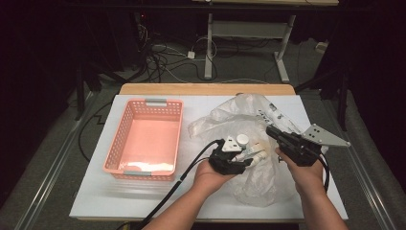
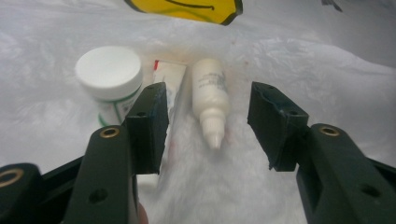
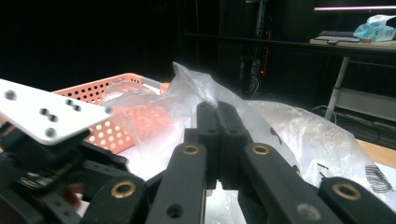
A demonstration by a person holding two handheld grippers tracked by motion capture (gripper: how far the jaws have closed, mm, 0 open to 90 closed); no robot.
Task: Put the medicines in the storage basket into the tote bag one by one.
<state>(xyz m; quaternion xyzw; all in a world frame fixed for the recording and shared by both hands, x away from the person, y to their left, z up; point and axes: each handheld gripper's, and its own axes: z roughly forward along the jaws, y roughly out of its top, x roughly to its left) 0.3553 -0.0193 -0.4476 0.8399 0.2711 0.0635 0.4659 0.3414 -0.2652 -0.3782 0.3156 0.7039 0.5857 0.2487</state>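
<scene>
White table (image 1: 95, 191) bears pink basket (image 1: 145, 139), plastic bag (image 1: 239, 112).

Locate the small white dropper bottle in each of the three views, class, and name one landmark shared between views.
High view: the dropper bottle lies on the plastic bag, right of centre, just beyond the left tongs.
Left gripper view: centre, nozzle pointing toward the camera, between the open jaws.
Right gripper view: not in it.
Shared landmark: the white-capped jar beside the bottle; the bag appears in all three.
</scene>
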